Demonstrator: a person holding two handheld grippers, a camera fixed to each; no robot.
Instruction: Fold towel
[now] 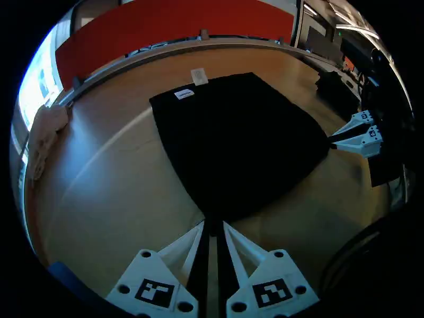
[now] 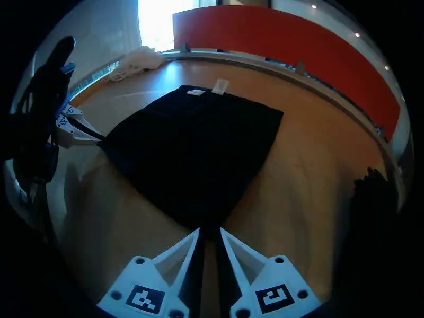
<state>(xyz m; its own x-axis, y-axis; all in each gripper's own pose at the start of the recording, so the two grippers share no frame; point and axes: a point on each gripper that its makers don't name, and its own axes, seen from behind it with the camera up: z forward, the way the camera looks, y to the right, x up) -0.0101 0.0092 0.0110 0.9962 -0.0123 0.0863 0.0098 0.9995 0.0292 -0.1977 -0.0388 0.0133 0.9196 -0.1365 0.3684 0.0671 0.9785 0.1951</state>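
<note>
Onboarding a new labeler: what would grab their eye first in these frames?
The black towel spread flat across the middle of the wooden table, with a small white label at its far corner. Next, the left tool and right tool each pinch a corner of it. Behind the table runs a bright red wall panel.

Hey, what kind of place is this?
Probably an office or lab workspace: a large curved wooden table holds the black towel, a red partition runs along its far edge, and a bright window sits beyond.
</note>
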